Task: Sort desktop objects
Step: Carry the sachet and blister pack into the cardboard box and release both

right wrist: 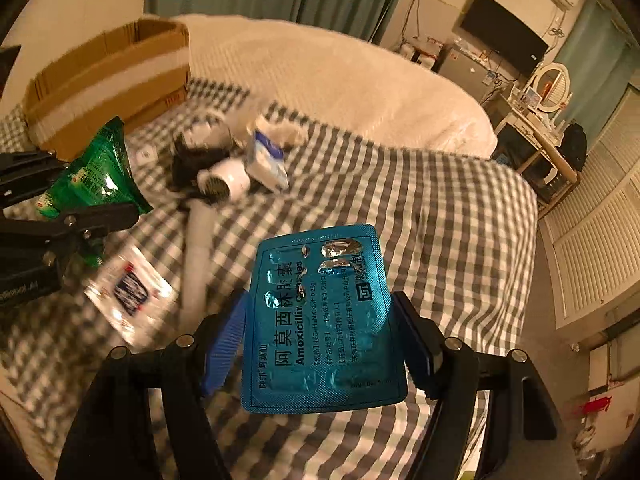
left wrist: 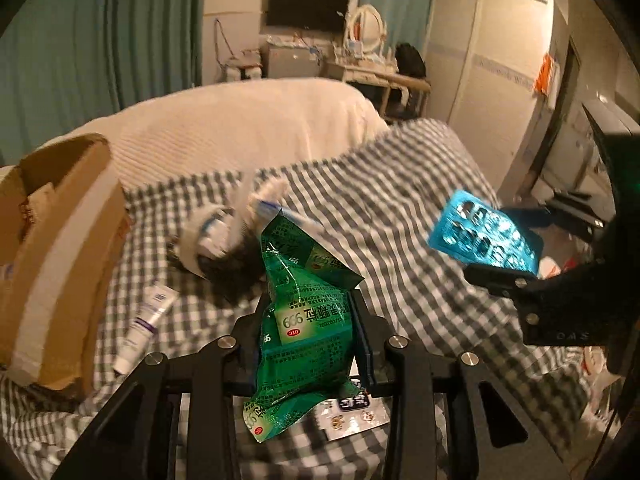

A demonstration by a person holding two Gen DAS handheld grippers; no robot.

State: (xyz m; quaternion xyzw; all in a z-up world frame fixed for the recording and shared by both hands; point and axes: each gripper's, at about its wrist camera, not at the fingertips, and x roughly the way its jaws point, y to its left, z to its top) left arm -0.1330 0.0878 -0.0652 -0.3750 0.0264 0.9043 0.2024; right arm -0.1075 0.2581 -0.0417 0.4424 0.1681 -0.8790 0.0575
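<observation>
Left wrist view: green medicine sachet (left wrist: 304, 320) lifted clear of checked bed sheet (left wrist: 400, 208), pinched between jaws of left gripper (left wrist: 310, 332). Judged very light, soft, crinkly foil; likely to crumple and slide under loose hold, so best taken mid-body as here, not by torn top corner. Jaws narrowed well in, pads pressing both sides of sachet.

Right wrist view: blue amoxicillin blister card (right wrist: 320, 320) held above sheet between blue pads (right wrist: 224, 344) of right gripper (right wrist: 324, 344). Judged light, thin, fairly stiff but bendable; foil face slippery, several pockets already burst. Edge-to-edge hold across width looked sound; harder squeeze judged likely to buckle card. Jaws about mid-spread, clamped on card's two long edges.

Open cardboard box (right wrist: 108, 80) noted at far left of bed, touching sheet, probable drop point for sorting. Remaining on sheet: white tube (left wrist: 146, 320) beside box, small printed packet (right wrist: 128, 296) below left gripper, tissue pack (right wrist: 268, 160) and white-and-black clutter (right wrist: 216, 164) near bed centre, all well apart from both held items.

Motion blur on background; finer detail of clutter not resolved.
</observation>
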